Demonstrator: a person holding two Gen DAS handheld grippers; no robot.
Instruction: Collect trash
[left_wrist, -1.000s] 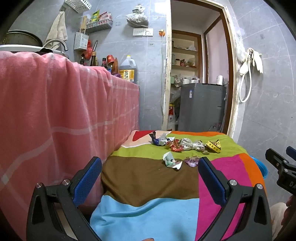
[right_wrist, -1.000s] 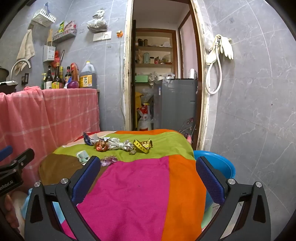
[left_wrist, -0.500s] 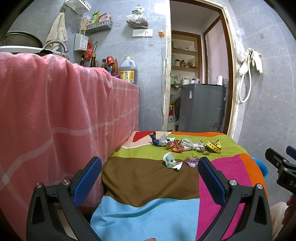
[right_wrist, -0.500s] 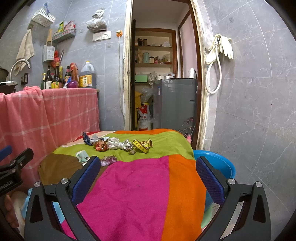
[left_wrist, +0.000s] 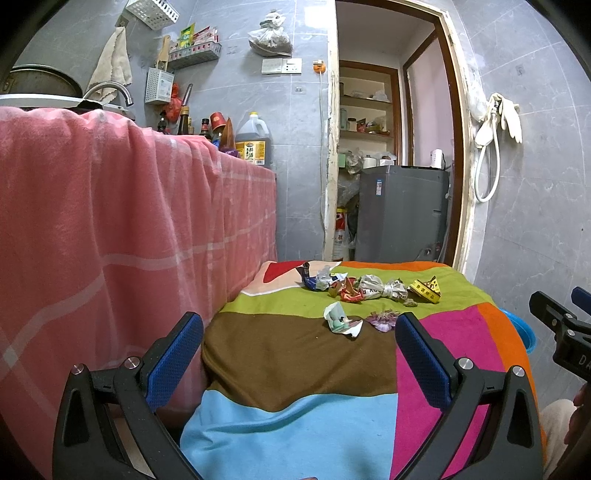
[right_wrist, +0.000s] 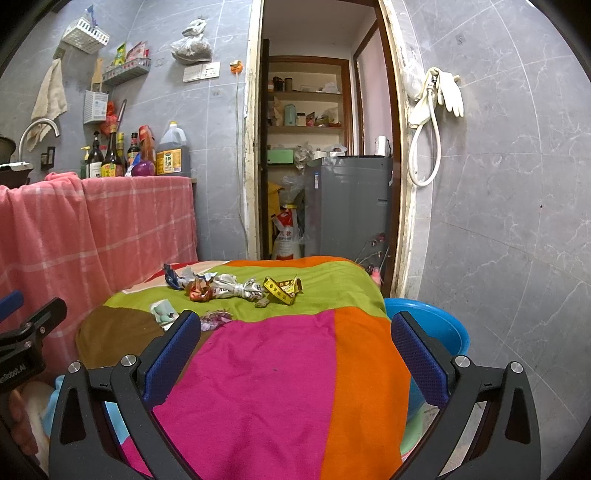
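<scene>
Both tools, left tool (left_wrist: 299, 343) and right tool (right_wrist: 295, 341), gape wide, holding nothing. Ahead of them, crinkled foil and paper wrappers (left_wrist: 365, 288) lie strewn across the fuzzy patchwork cloth (left_wrist: 295, 354) on the tabletop; a round blue plastic basin (right_wrist: 428, 325) sits right.

Crumpled wrappers (left_wrist: 364, 288) lie in a row across the green stripe of the patchwork cloth (left_wrist: 295, 347); a white scrap (left_wrist: 340, 320) and purple wrapper (left_wrist: 384, 318) lie nearer; blue basin (right_wrist: 436, 325) beside
</scene>
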